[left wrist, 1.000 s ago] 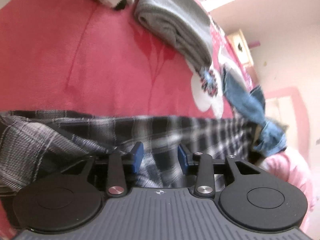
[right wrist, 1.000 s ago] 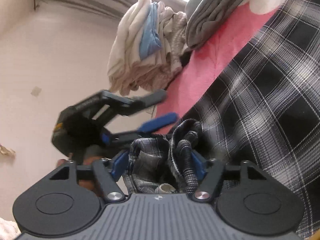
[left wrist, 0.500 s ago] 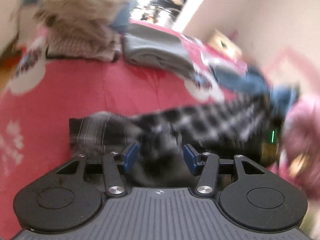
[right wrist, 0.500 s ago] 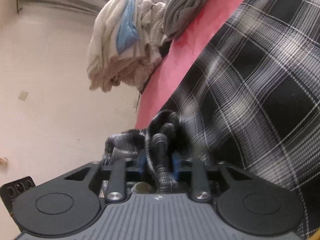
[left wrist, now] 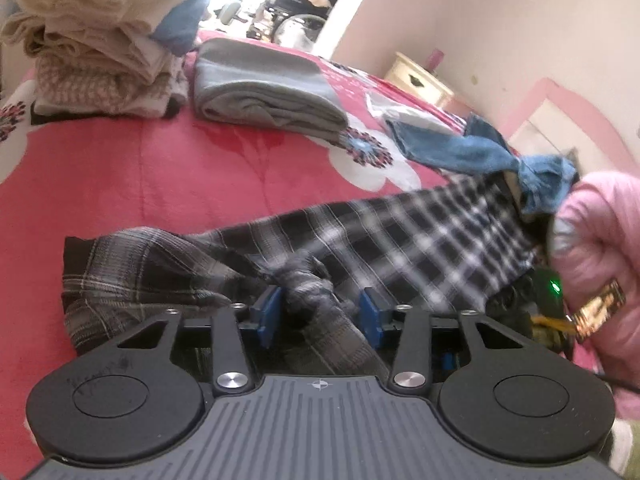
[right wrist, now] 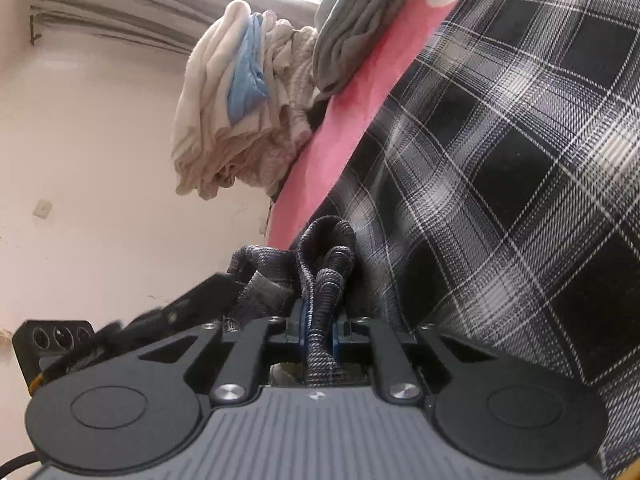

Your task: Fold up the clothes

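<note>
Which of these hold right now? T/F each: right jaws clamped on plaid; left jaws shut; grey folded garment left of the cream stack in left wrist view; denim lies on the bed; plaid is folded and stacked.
1. The right gripper is clamped on the plaid garment. True.
2. The left gripper is shut. False: its jaws stand apart, with plaid bunched between them.
3. The grey folded garment lies left of the cream stack. False: it lies to the right.
4. A denim piece lies on the red bedspread. True.
5. The plaid is folded and stacked. False: it is spread out and rumpled.
</note>
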`<state>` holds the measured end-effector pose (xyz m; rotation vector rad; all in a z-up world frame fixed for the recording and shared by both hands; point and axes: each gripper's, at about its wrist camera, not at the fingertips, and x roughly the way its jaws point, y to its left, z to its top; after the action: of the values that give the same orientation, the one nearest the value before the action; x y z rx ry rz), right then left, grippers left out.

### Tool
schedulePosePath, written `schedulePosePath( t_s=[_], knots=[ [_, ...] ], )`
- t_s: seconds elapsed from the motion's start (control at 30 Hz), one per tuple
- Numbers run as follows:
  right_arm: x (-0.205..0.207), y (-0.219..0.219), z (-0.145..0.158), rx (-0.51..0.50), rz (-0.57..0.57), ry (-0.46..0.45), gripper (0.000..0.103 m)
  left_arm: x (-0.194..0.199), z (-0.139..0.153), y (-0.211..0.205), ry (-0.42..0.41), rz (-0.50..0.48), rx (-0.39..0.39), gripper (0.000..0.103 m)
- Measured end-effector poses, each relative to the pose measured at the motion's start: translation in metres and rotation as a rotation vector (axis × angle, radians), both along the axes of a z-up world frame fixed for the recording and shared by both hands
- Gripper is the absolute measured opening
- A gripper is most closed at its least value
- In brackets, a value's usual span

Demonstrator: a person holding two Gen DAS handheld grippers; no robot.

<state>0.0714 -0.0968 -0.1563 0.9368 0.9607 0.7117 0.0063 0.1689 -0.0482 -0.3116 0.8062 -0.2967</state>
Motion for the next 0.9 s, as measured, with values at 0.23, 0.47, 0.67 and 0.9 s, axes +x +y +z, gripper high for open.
schedulePosePath(
  t_s=[0.23,0.47,0.67,0.9],
  knots=[
    [-0.001,0.003,0.008,-0.064,0.015,-0.052,0.012,0.008,-0.001,-0.009,0.012,0.067,0.072,0.009],
    [-0.003,-0.004,0.004,-0.039,0.005,-0.053,0.012,-0.023,0.037,-0.007,-0.111,0.248,0.093,0.006],
    [-0.004,-0.002,0.003,-0.025,0.004,-0.048,0.012,-0.007,0.018,-0.012,-0.038,0.266,0.103,0.006],
    [-0.003,-0.001,0.006,-0.033,0.022,-0.068,0.013,0.017,-0.006,-0.019,0.026,0.237,0.045,0.007]
  ],
)
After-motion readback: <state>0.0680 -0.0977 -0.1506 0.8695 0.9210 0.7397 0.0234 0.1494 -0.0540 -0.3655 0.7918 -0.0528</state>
